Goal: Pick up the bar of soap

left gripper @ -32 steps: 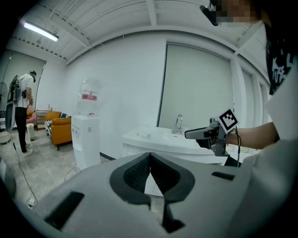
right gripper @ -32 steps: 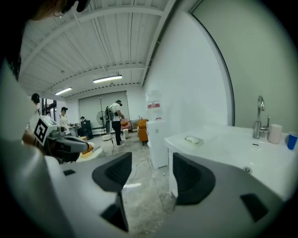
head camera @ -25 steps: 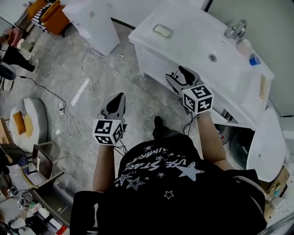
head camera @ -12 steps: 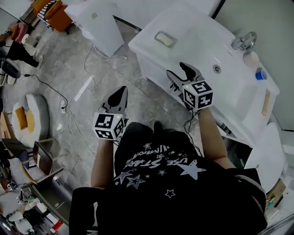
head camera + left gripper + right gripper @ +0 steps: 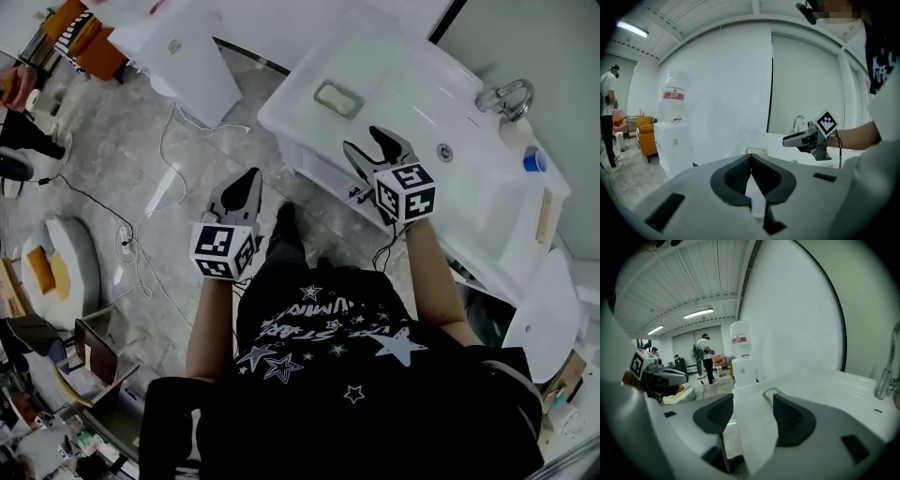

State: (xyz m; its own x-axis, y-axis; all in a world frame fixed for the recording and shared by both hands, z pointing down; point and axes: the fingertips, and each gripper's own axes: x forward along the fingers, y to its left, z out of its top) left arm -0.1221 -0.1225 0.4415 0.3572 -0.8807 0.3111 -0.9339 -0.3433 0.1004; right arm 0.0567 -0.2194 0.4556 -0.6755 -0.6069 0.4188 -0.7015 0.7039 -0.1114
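The pale bar of soap (image 5: 337, 98) lies in a dish on the left end of the white sink counter (image 5: 398, 89). In the head view my right gripper (image 5: 364, 141) hovers over the counter's front edge, a short way from the soap, with its jaws open and nothing between them. The right gripper view shows the soap (image 5: 771, 393) just beyond the open right gripper (image 5: 753, 399). My left gripper (image 5: 250, 175) hangs over the floor left of the counter, shut and holding nothing. In its own view the left gripper (image 5: 751, 155) points at the soap (image 5: 756, 151).
The basin with its drain (image 5: 444, 150), a tap (image 5: 506, 97) and a blue cup (image 5: 534, 161) lie right of the soap. A white water dispenser (image 5: 183, 47) stands on the floor at the left. Cables (image 5: 141, 225) run over the grey floor.
Both grippers have drifted a little towards the counter, and the right one is now closer to the soap. Neither has taken hold of anything.
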